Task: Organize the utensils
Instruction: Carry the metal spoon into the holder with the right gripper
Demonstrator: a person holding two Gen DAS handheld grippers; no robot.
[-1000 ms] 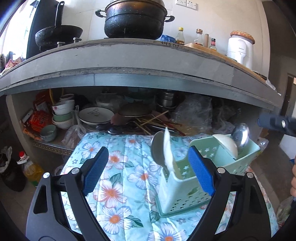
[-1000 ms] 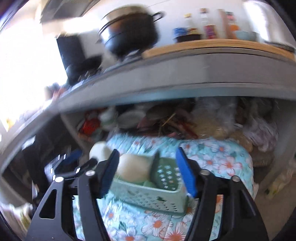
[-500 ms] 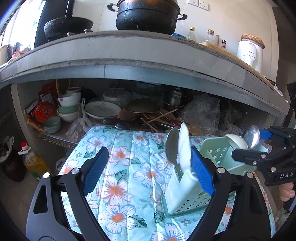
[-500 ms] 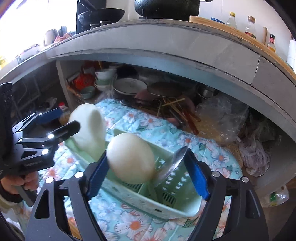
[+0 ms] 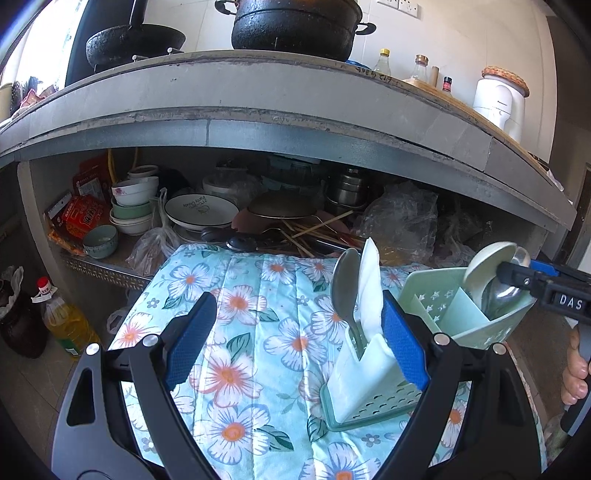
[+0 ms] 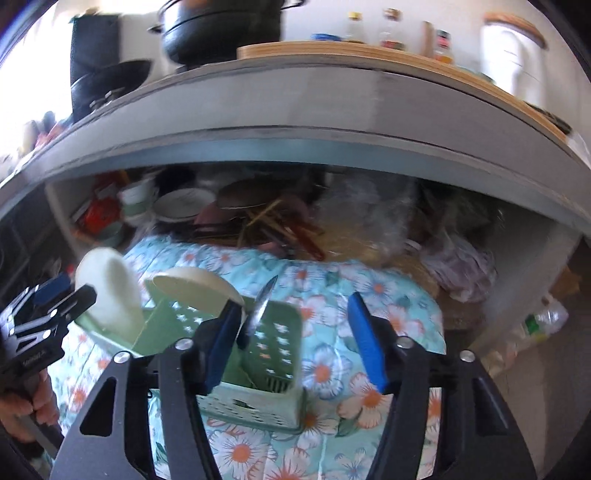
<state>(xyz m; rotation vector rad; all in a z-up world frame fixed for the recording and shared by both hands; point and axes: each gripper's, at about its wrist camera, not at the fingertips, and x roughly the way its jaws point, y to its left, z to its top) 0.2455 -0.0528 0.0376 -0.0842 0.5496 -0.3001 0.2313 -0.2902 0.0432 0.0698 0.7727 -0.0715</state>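
A mint green utensil caddy (image 5: pixel 373 373) stands on a floral cloth (image 5: pixel 240 332). It holds a metal spoon (image 5: pixel 345 284) and a white spatula (image 5: pixel 369 288) at its near end, and a cream ladle (image 5: pixel 484 266) with a metal spoon (image 5: pixel 502 295) at its far end. My left gripper (image 5: pixel 295 339) is open and empty, its right finger beside the caddy. My right gripper (image 6: pixel 295 339) is open and empty over the caddy (image 6: pixel 258 354), with the cream ladle (image 6: pixel 195 288), a metal spoon (image 6: pixel 258 314) and a white spatula (image 6: pixel 110 291) before it.
A concrete counter (image 5: pixel 258 122) overhangs a shelf crowded with bowls (image 5: pixel 133 206), plates (image 5: pixel 201 210), chopsticks (image 5: pixel 314 232) and plastic bags. Black pots (image 5: pixel 291 26) stand on top. An oil bottle (image 5: pixel 62 321) stands on the floor at the left.
My right gripper has moved toward the far end of the caddy and swung, so its view is blurred. The left view has risen and shifted slightly. Both stay open.
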